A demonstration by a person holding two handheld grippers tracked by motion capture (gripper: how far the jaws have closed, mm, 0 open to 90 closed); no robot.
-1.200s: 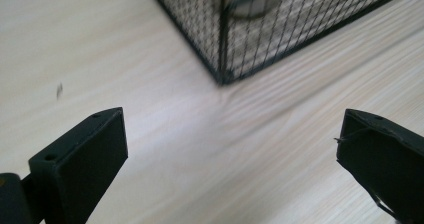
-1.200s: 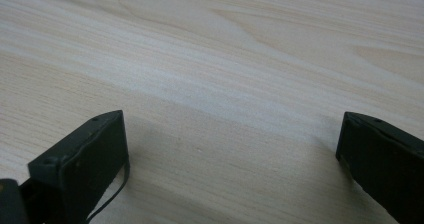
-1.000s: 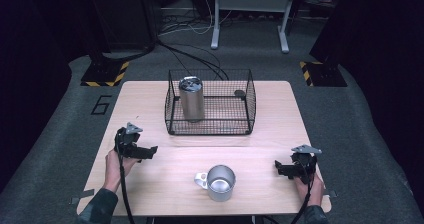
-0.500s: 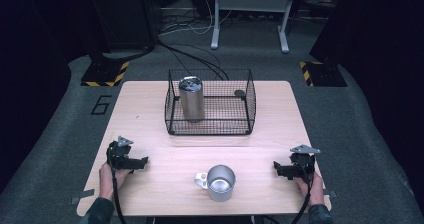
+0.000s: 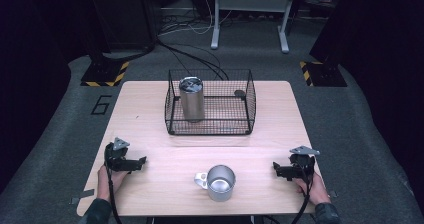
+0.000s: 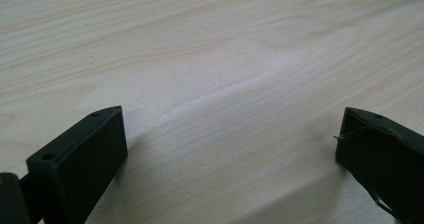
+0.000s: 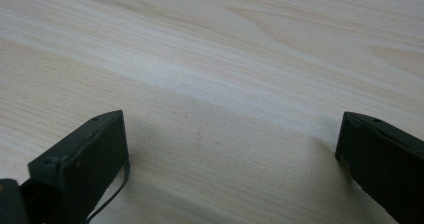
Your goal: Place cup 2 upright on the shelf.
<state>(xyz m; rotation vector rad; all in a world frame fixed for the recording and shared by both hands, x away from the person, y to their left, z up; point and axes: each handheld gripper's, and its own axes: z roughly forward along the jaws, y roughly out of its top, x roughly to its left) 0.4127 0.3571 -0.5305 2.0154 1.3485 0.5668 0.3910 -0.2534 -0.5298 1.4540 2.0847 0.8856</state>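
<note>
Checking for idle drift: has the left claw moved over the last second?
Yes. The left claw has pulled back toward the person, farther from the wire basket.

Wooden table (image 5: 150, 114) bears a wire basket (image 5: 210, 129) and metal mug (image 5: 219, 182).

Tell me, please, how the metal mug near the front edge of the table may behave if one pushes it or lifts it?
The metal mug stands upright on a wide base, so a low push would probably slide it, not tip it. Its shiny wall looks smooth, so the tongs may slip on it. It looks empty and thin-walled, so likely light; the side handle could make it turn when pushed.
</note>
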